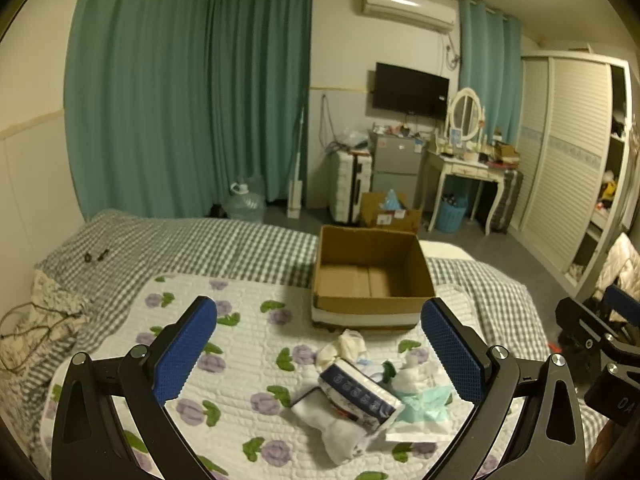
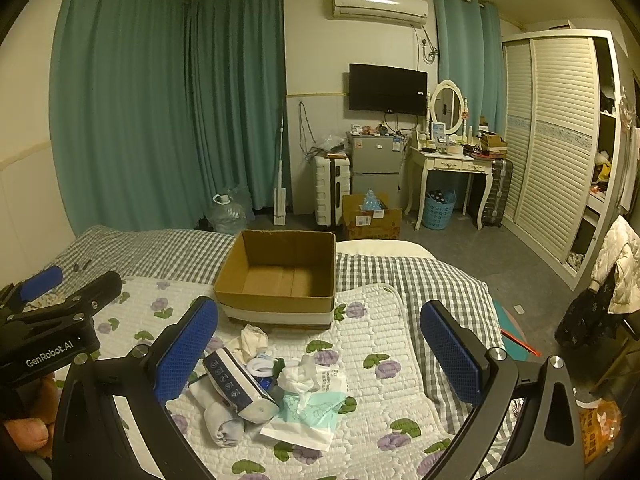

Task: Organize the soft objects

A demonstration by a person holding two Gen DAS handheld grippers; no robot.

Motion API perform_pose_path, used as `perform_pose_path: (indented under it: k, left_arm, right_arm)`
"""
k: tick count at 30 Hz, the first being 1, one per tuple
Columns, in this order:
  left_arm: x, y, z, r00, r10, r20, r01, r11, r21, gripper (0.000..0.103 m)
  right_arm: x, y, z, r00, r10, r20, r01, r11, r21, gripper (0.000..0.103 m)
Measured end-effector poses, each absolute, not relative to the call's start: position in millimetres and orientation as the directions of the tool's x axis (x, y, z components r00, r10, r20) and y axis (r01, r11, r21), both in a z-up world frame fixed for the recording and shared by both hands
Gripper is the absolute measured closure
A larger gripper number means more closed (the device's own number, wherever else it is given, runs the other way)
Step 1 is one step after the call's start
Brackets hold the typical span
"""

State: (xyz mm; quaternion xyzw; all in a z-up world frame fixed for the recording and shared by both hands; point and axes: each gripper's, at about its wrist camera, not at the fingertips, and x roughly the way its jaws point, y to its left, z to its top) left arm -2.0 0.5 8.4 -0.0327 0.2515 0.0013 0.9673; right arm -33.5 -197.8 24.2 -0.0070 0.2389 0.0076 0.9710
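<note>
Soft objects (image 1: 360,396) lie heaped before the cardboard box (image 1: 372,276), both grippers' fingers (image 1: 188,348) spread apart.

The box (image 1: 372,276) is showing plain matt brown cardboard, its inside smooth. The quilt (image 1: 248,344) beneath it is looking like soft stitched cloth, ridged and printed with flowers, lying over a woven checked sheet (image 1: 200,244). The tissue pack (image 1: 360,394) is gleaming in glossy plastic wrap. The left gripper (image 1: 320,344) is wearing textured blue pads on matt black jaws.
</note>
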Motion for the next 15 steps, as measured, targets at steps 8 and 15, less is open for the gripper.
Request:
perform_pose_path:
  k: [8,15]
  left_arm:
    - [-1,-1,9,0.874,-0.011,-0.486,-0.02,0.998,-0.059,0.0]
    - [1,-2,2,0.875,-0.005,-0.484,-0.017,0.999,-0.042,0.0]
  right_arm:
    - [-34,-203,26,0.891,0.002,-0.454,-0.008,1.0,-0.01,0.001]
    - [-33,-209,24,0.891,0.001,-0.453,-0.006,1.0,-0.009,0.001]
